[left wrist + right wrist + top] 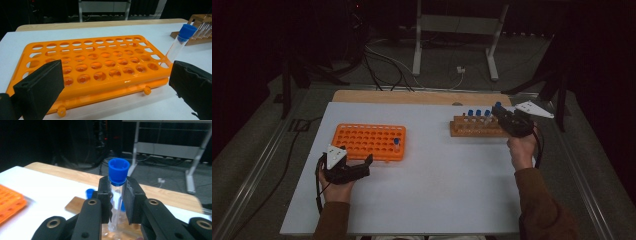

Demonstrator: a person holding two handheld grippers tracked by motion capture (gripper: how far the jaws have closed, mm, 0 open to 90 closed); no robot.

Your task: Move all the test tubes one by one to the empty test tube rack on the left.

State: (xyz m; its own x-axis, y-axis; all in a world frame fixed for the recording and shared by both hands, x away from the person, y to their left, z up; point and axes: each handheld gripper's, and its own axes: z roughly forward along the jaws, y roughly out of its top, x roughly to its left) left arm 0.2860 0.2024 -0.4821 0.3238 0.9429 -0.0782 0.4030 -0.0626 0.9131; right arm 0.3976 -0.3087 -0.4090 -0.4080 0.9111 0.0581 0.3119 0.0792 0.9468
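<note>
The right tool (117, 202) clamps a blue-capped tube (117, 195), while the left tool (112, 82) gapes wide, holding nothing.

White table (437, 190): orange rack (367, 141) left, wooden rack (474, 131) far right.

Two racks (369, 141) (477, 128) (one orange, one wooden); five blue-capped tubes (396, 144).
</note>
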